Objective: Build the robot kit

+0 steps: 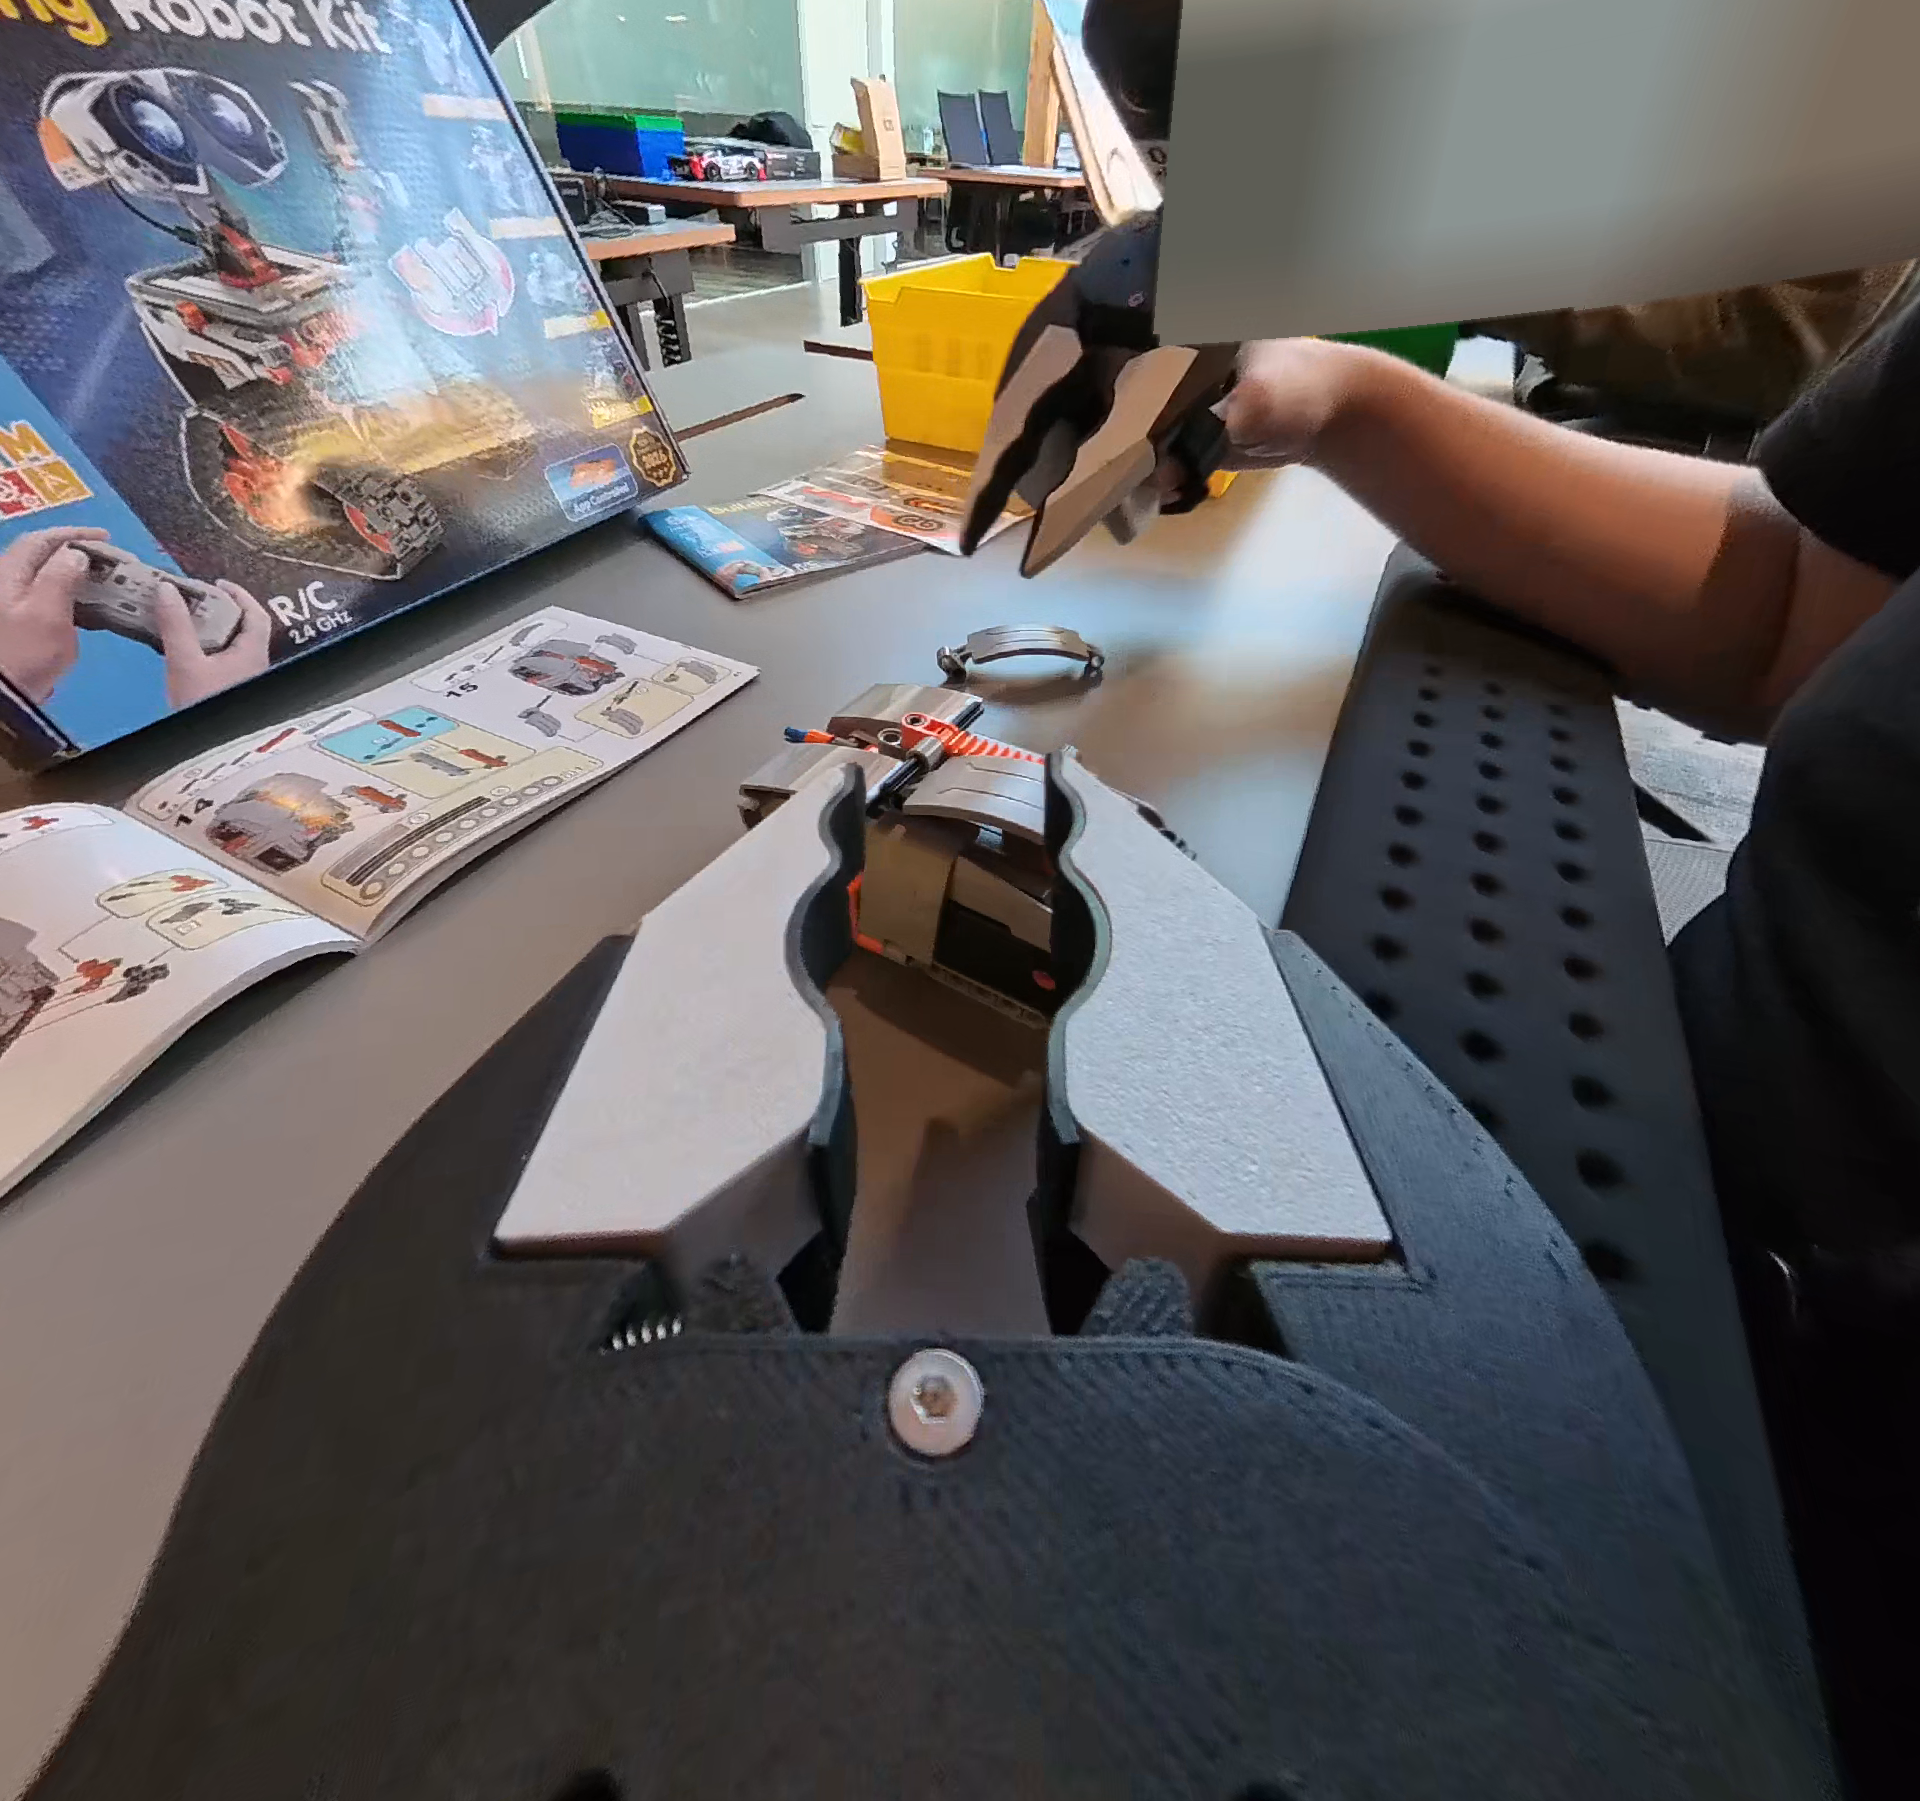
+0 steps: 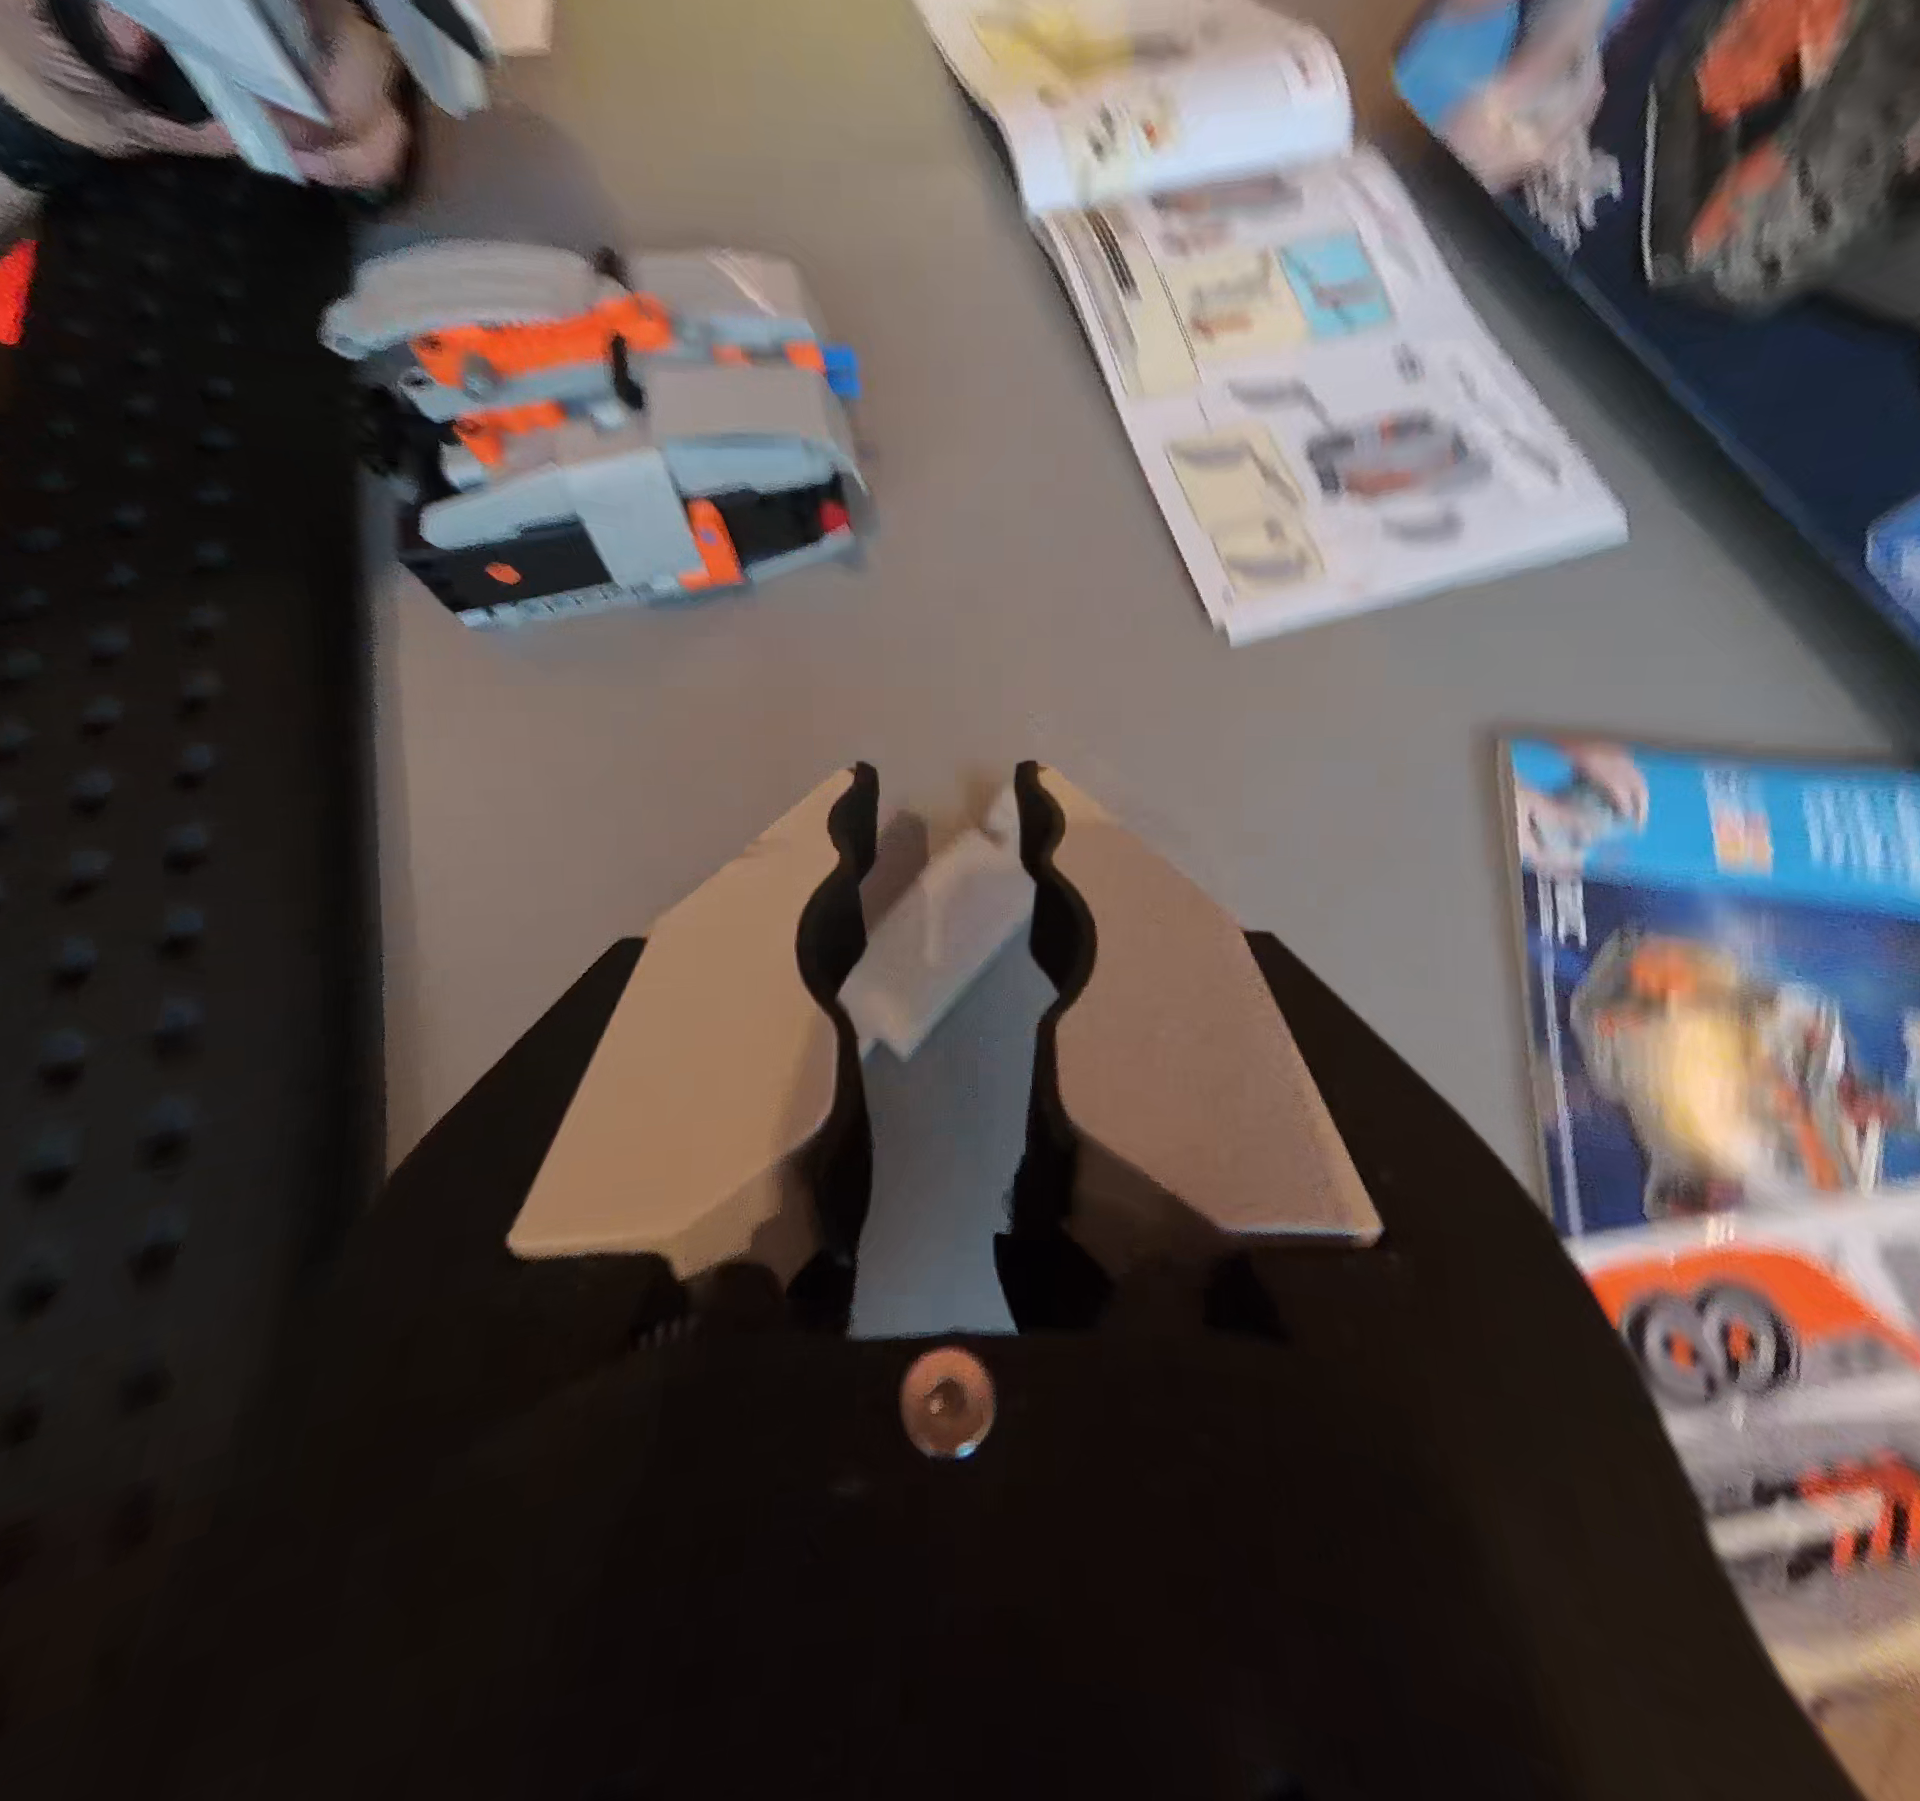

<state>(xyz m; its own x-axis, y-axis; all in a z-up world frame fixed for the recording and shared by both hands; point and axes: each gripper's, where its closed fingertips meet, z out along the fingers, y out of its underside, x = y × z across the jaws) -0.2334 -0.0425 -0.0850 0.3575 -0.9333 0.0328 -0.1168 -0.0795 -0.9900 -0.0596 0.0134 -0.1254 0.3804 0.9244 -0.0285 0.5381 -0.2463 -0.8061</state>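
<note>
A brick-built model (image 1: 935, 816) in grey, orange and black lies on the grey table (image 1: 1226, 588). My left gripper (image 1: 956, 775) is open and hovers just short of the model, which shows through the gap between its fingers. In the right wrist view the model (image 2: 623, 442) lies apart from the left gripper's fingers (image 2: 239, 37), which are at the top left. A small curved grey piece (image 1: 1023, 645) lies just beyond the model. My right gripper (image 2: 940, 775) is open above that piece (image 2: 935, 930), which shows between its fingers. In the left wrist view the right gripper (image 1: 997, 556) points down over the piece.
A large kit box (image 1: 260, 297) stands at the left. An open instruction booklet (image 1: 395, 785) lies before it and a second booklet (image 1: 769, 546) farther back. A yellow bin (image 1: 945, 349) stands behind. A black perforated panel (image 1: 1486, 920) borders the right. A person's forearm (image 1: 1507, 504) reaches in.
</note>
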